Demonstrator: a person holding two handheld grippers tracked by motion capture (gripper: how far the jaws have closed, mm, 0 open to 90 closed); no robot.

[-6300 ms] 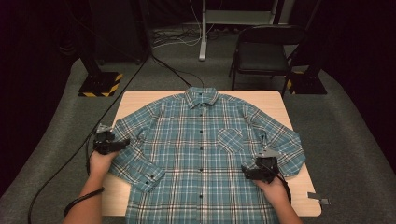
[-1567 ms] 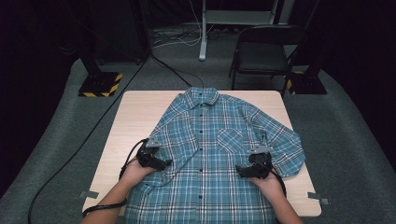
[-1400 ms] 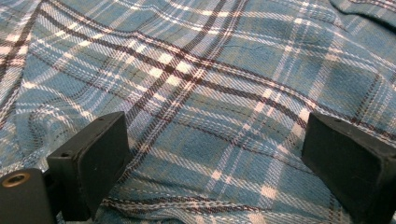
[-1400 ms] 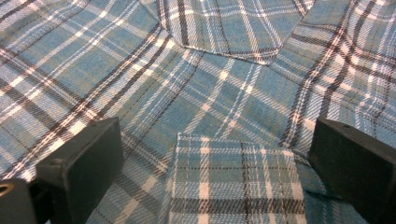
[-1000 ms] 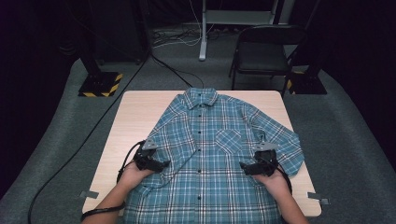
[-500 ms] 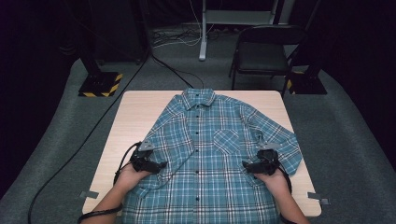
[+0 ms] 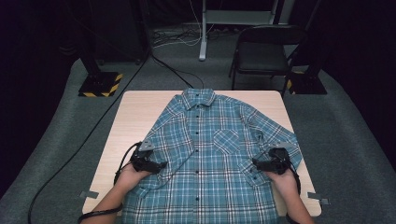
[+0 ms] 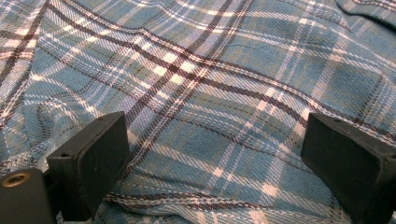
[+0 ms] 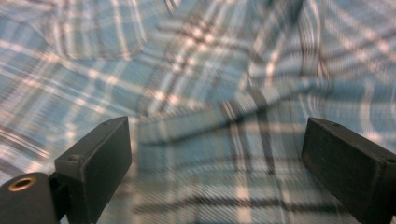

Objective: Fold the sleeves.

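Shirt (image 7: 210, 163) hem beyond the bottom edge

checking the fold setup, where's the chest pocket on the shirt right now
In the high view the chest pocket sits right of the button line on the plaid shirt, up and left of the right tool.

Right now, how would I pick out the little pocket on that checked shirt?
Find the pale wooden table and the blue plaid shirt lying buttoned on it, collar away from the person. The chest pocket sits beside the button line, on the side of the right tongs; it is the only stitched, pointed patch there.
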